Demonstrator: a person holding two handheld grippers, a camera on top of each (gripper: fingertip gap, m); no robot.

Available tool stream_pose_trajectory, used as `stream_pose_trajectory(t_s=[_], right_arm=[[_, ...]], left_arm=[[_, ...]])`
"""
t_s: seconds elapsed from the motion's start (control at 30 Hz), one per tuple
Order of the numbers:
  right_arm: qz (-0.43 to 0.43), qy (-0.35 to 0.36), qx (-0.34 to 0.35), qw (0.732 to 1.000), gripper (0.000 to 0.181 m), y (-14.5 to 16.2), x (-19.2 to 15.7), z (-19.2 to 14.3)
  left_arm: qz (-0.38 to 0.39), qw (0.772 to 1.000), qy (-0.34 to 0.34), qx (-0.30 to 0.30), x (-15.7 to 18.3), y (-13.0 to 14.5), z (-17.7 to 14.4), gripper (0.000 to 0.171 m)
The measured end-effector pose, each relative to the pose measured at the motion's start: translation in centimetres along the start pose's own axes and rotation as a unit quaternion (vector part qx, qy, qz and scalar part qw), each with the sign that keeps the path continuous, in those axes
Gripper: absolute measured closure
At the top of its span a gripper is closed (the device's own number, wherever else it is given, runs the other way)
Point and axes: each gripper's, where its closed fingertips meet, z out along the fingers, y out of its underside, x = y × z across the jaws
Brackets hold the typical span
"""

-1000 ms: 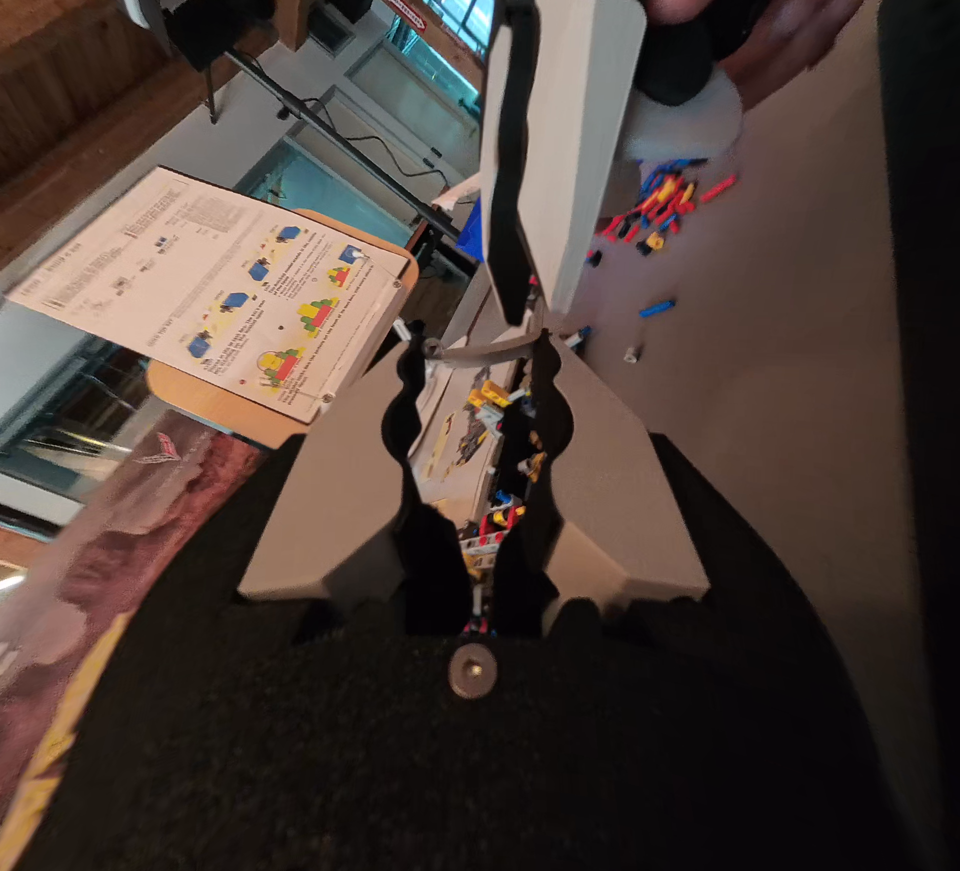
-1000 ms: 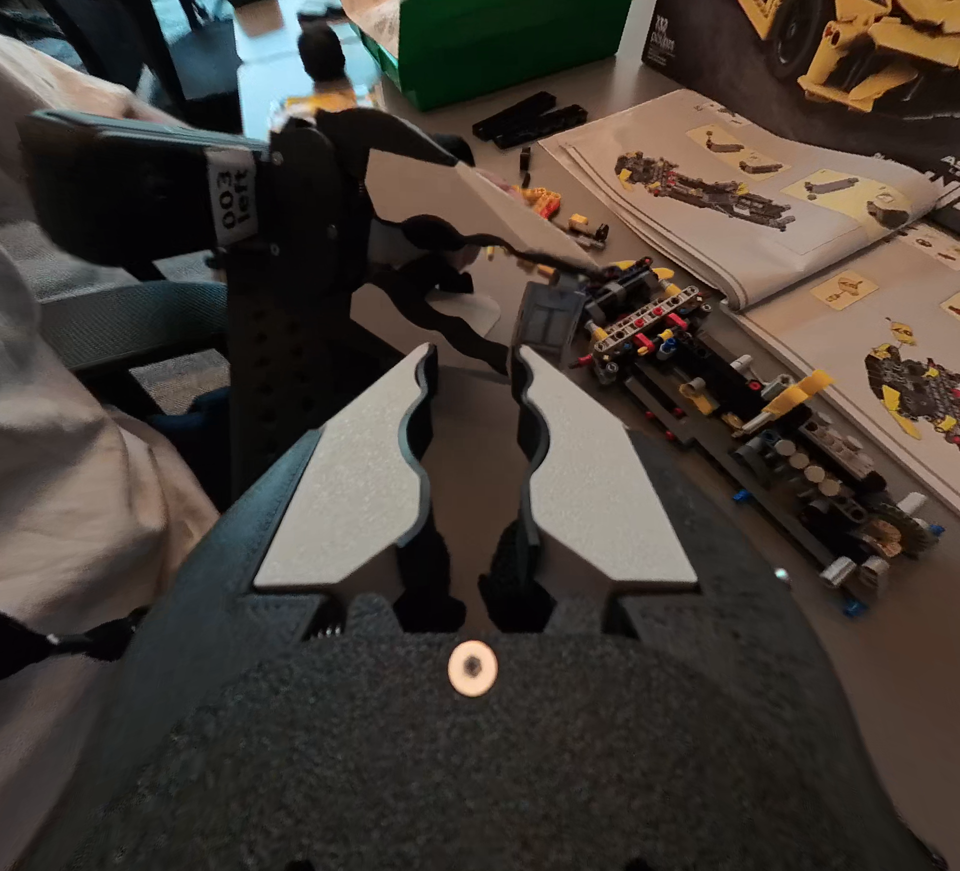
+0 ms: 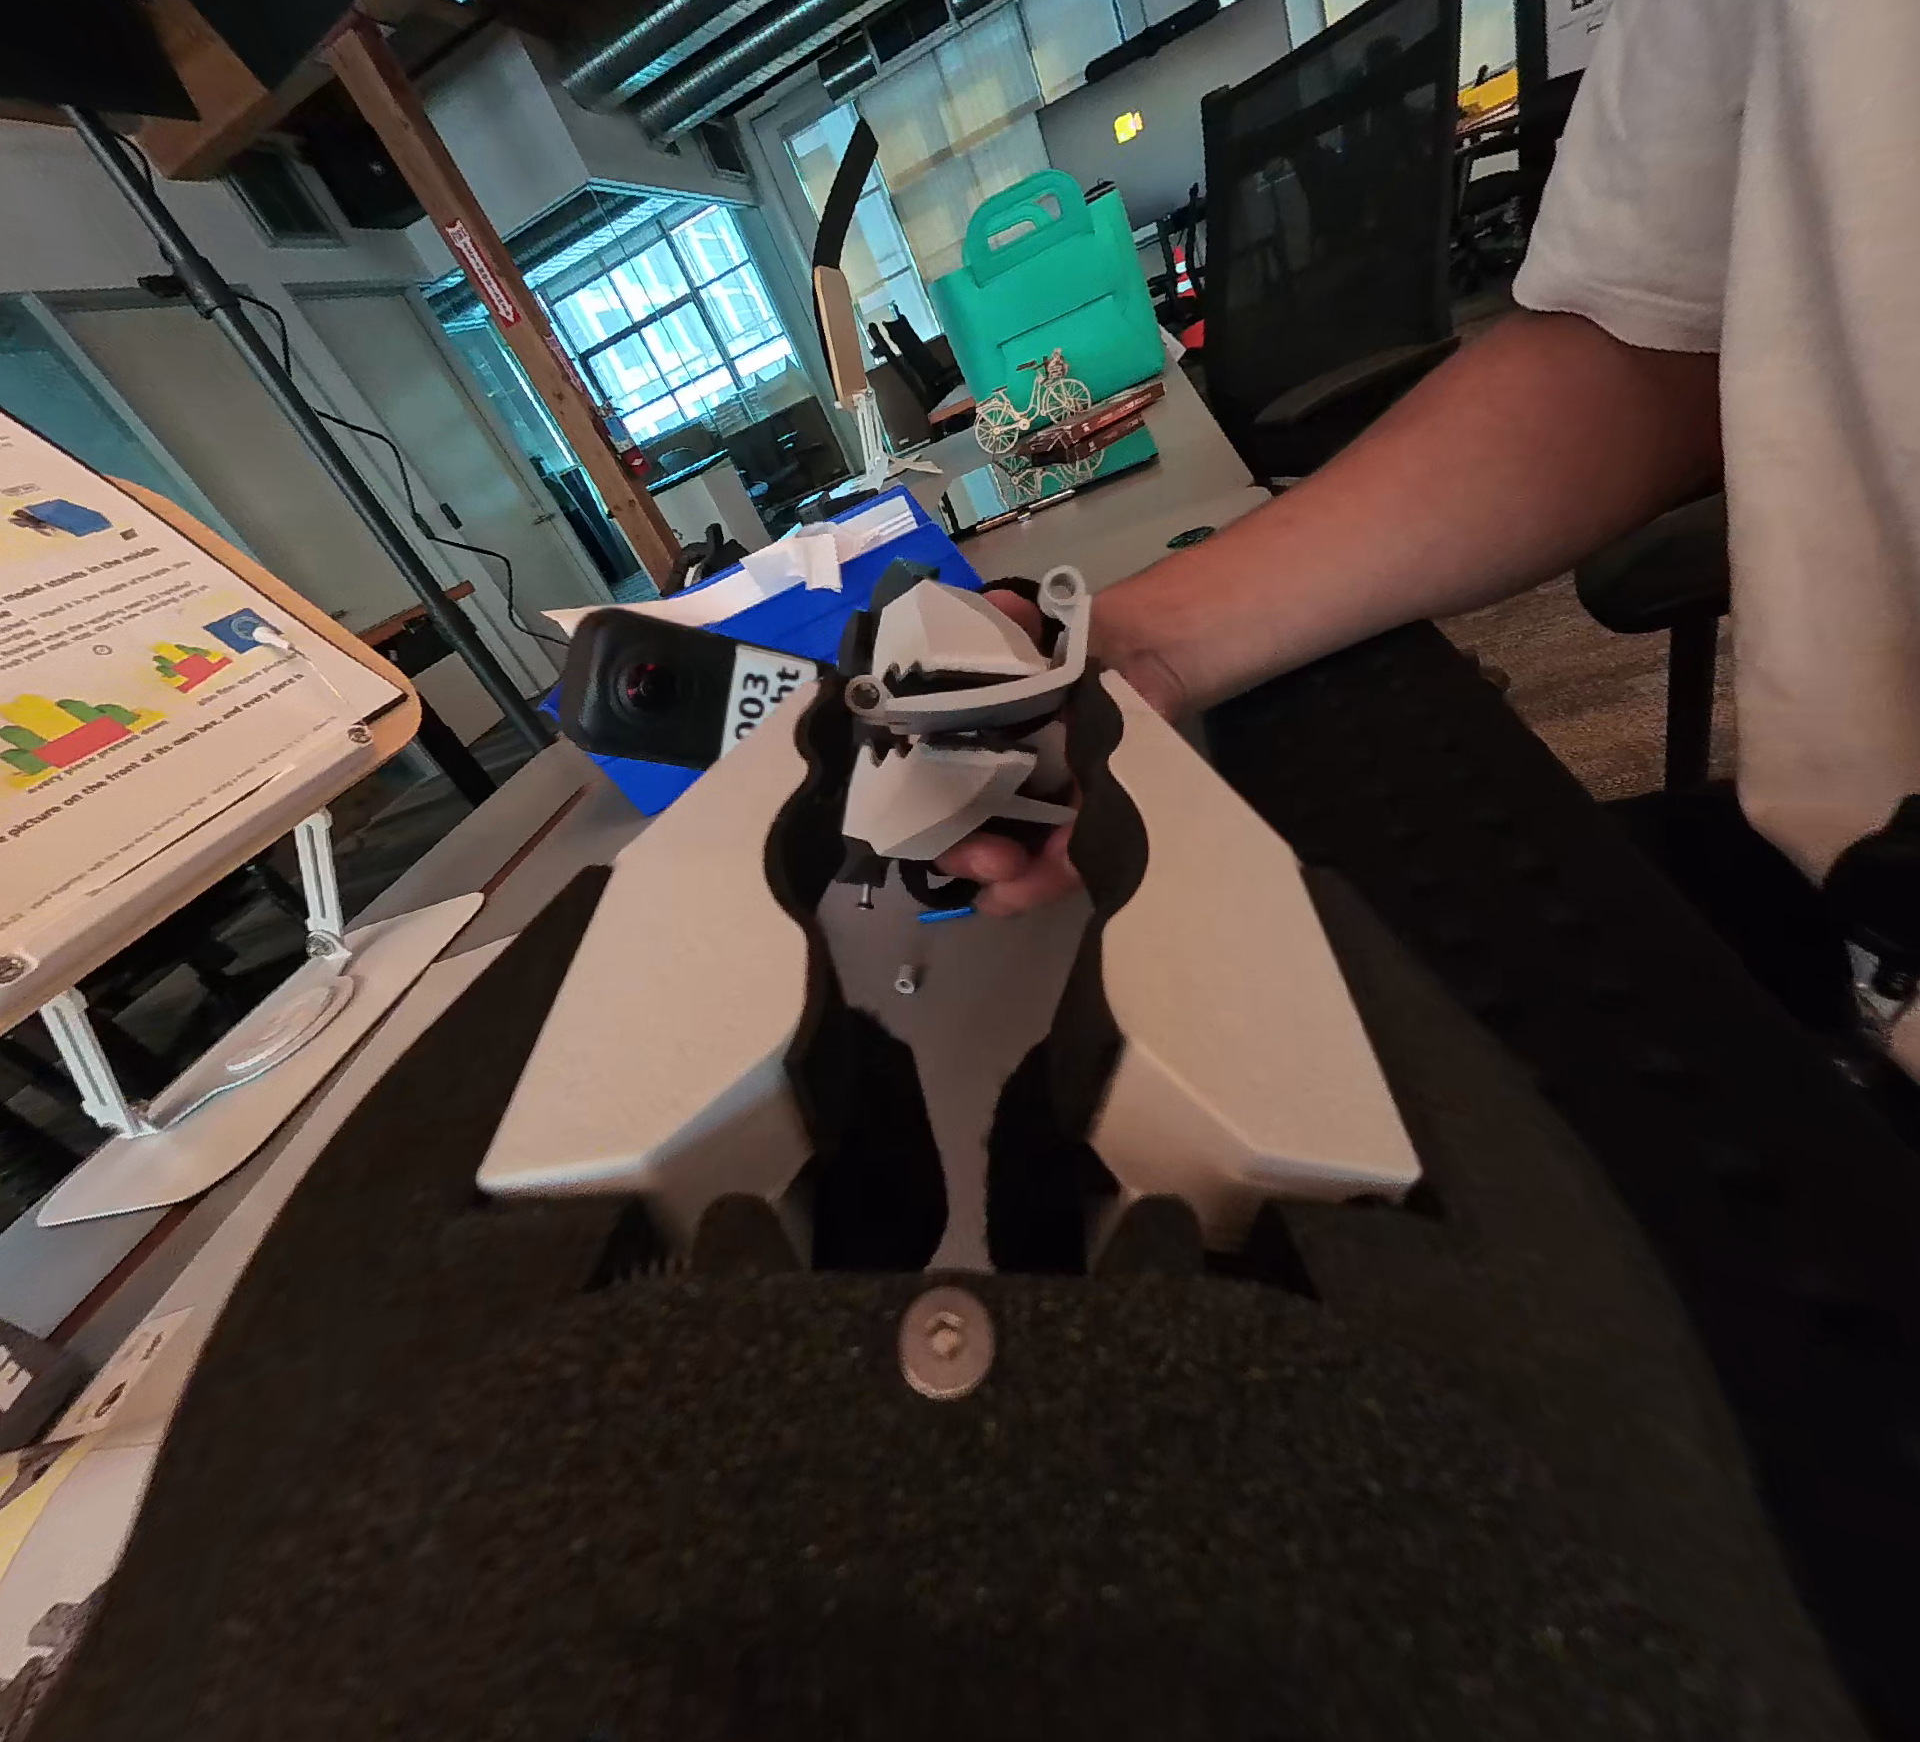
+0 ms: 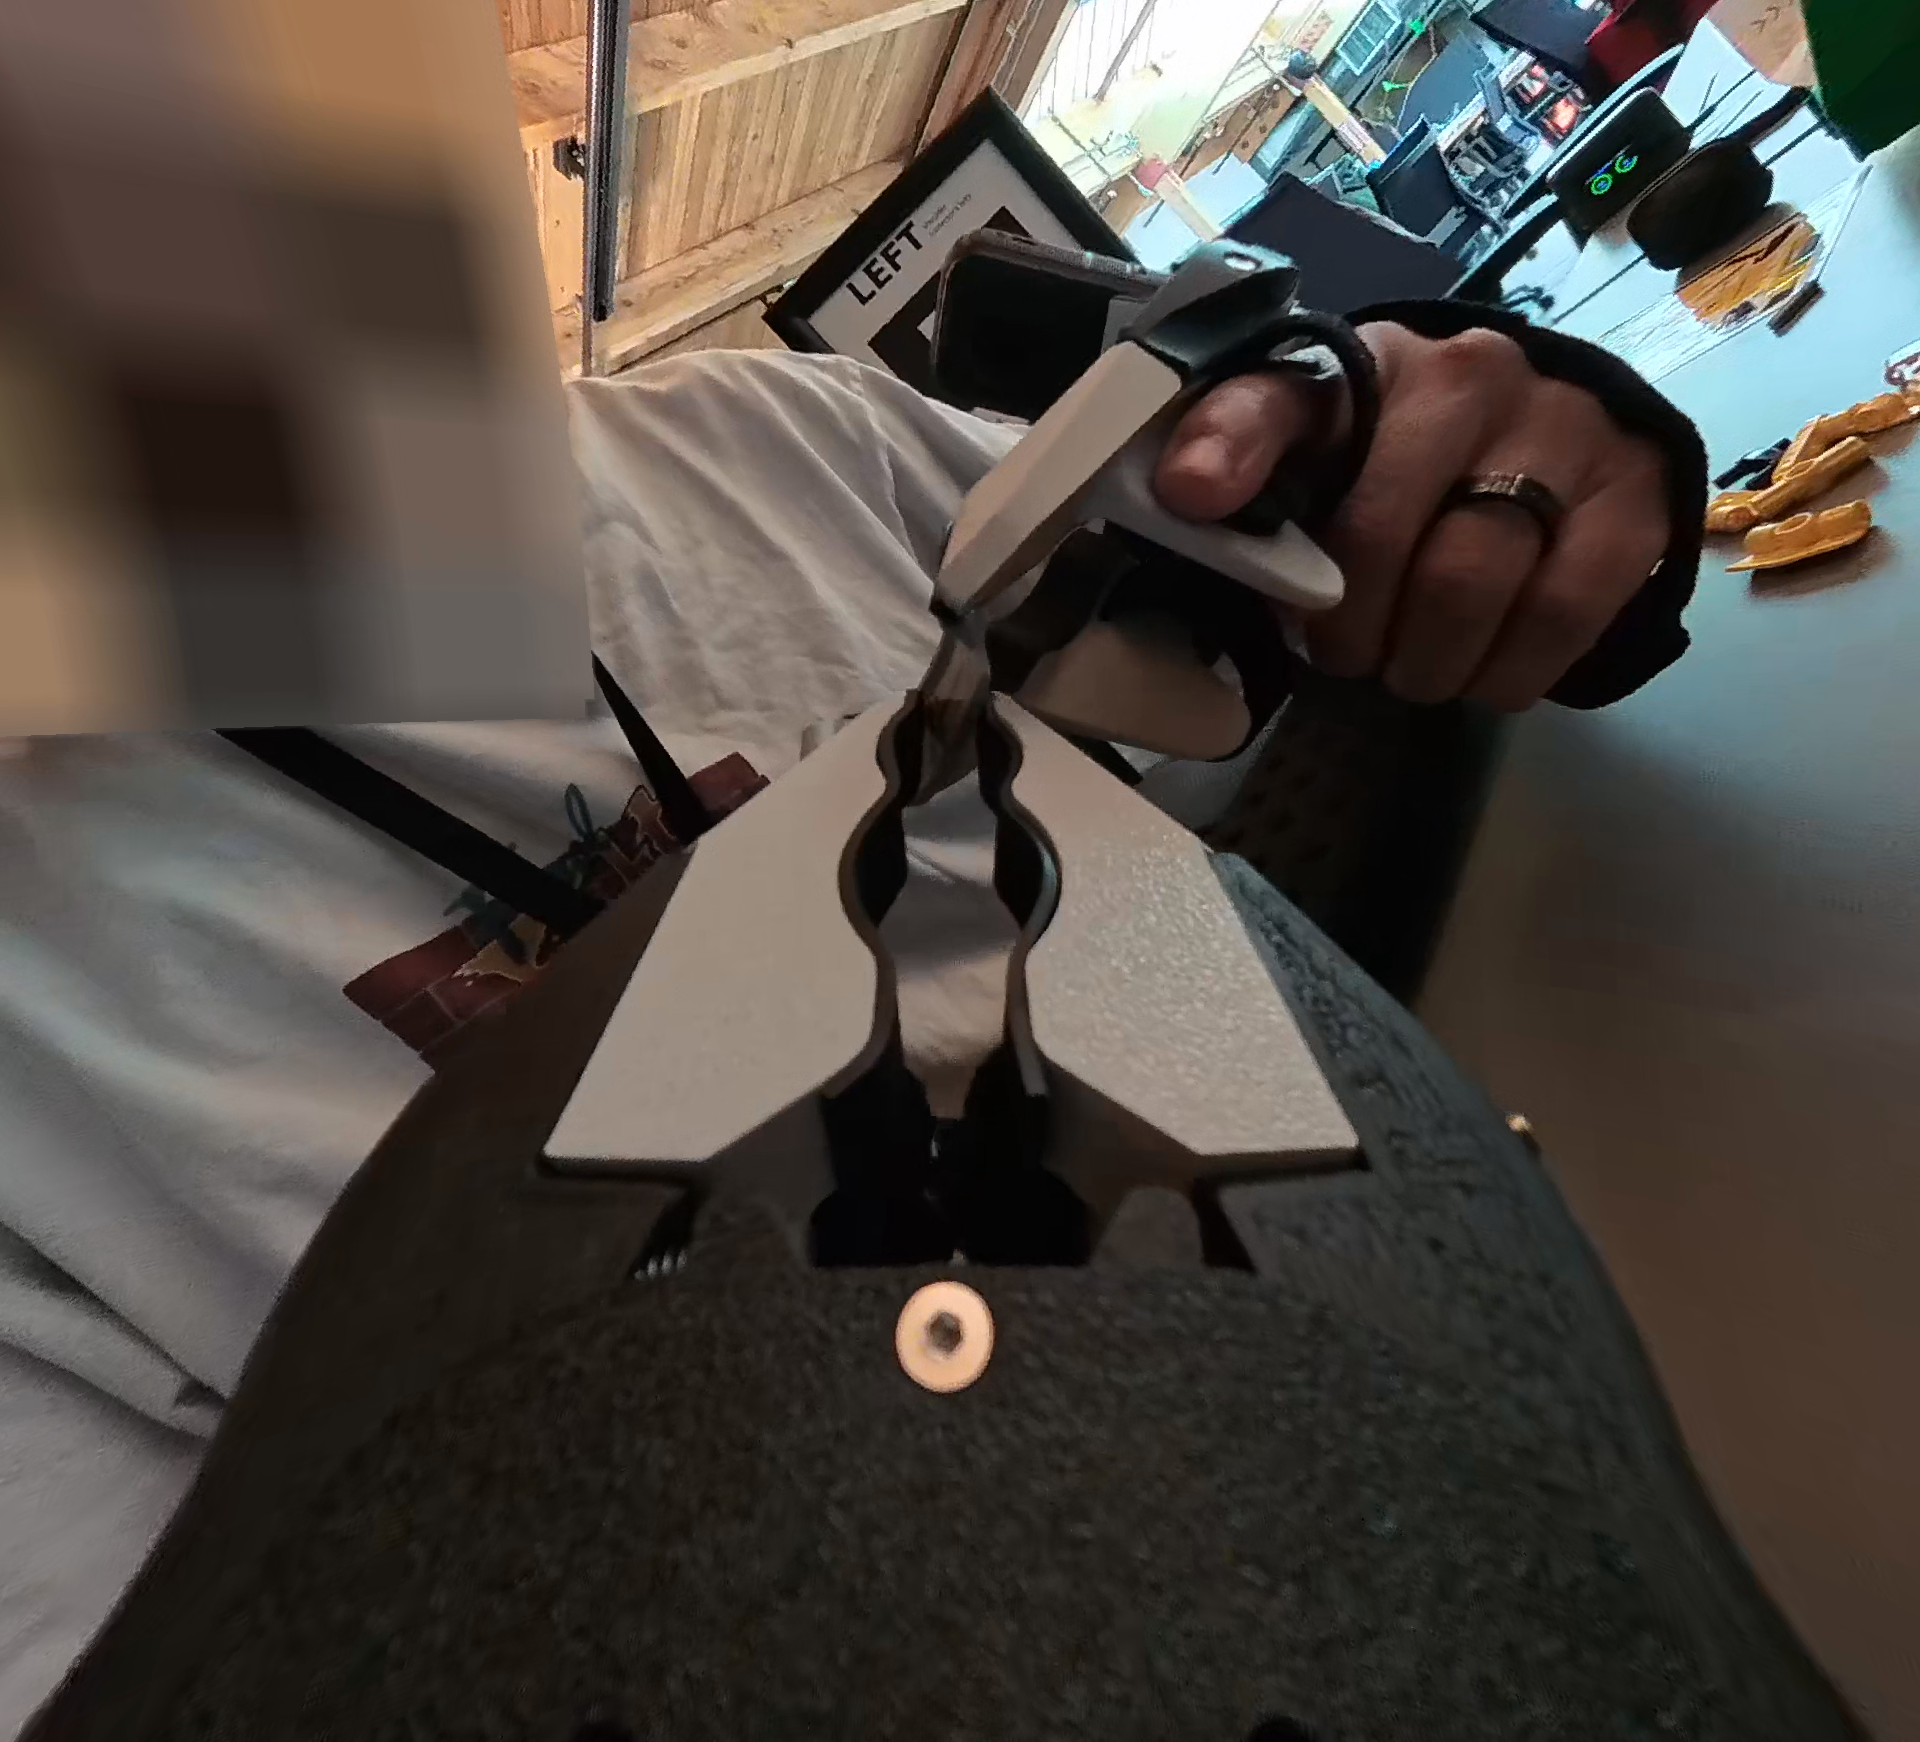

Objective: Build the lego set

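Grey curved beam [image 3: 977, 690], earlier pinched by my left gripper [image 3: 961, 726] alone, now also nipped by my right gripper [image 4: 951, 736]: handover, I judge.

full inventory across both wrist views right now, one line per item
curved lego piece: 1, grey, in left gripper tips
loose pins: 2, blue and pale, on table
gold lego pieces: several, table, far right of right wrist view
instruction sheet: 1, white, on stand, left
bin: 1, blue, behind grippers
bag: 1, teal, background
left gripper: grey fingers, shut on piece
right gripper: tips flank piece, grip unclear
left hand: holds left gripper
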Motion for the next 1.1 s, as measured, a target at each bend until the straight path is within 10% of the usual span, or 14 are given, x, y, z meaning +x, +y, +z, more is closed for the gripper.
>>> stream_pose_trajectory(t_s=[0.03,0.47,1.1], right_arm=[[0.002,-0.002,0.007,1.000,0.173,-0.2,0.0,-0.1],[0.043,-0.018,0.060,0.997,0.181,-1.5,0.5,-0.7],[0.015,0.041,0.047,0.998,0.175,-1.2,1.4,-1.7]], left_arm=[[0.000,1.000,-0.003,0.000,-0.1,0.0,0.0,0.133],[0.122,0.989,-0.075,-0.039,-1.0,0.7,0.2,0.133],[0.104,0.989,-0.091,-0.062,-2.0,1.4,-0.3,0.133]])
